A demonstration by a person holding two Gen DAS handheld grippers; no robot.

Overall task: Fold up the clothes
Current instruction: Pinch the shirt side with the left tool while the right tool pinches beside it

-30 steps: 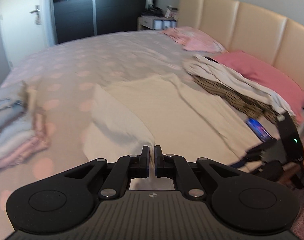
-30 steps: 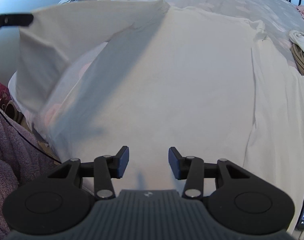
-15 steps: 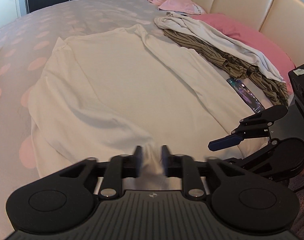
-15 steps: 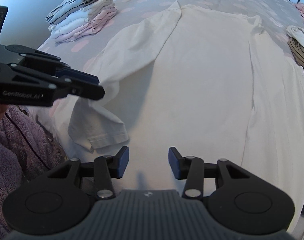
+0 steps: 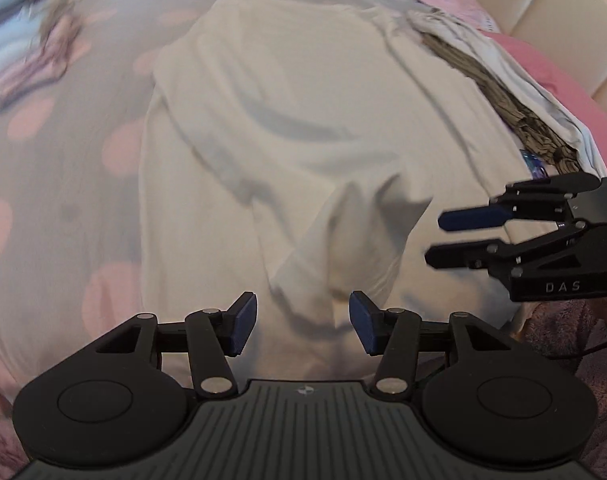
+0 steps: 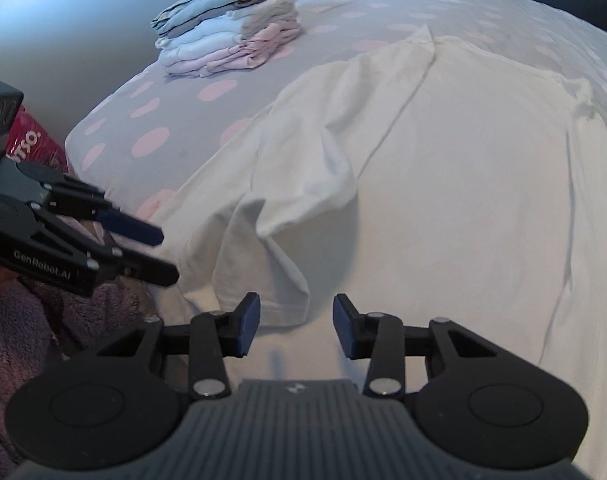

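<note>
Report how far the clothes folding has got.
Done: a stack of folded clothes sits at the bed's far corner. In hand: the white shirt lies spread out, one sleeve laid in over it; the left gripper is opening with nothing gripped, the right gripper is empty. Left: the rest of this shirt, then the unfolded pile by the pink pillow.

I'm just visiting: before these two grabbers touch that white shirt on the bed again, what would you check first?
1. Left gripper empty, jaws opening: ok.
2. Right gripper holds nothing: ok.
3. Cream-white long-sleeved shirt lies flat on the grey pink-dotted bedspread: not ok, the near sleeve is rumpled.
4. Stack of folded pastel clothes stands apart from the shirt: ok.
5. Unfolded striped and white garments off the shirt: cannot tell.
</note>
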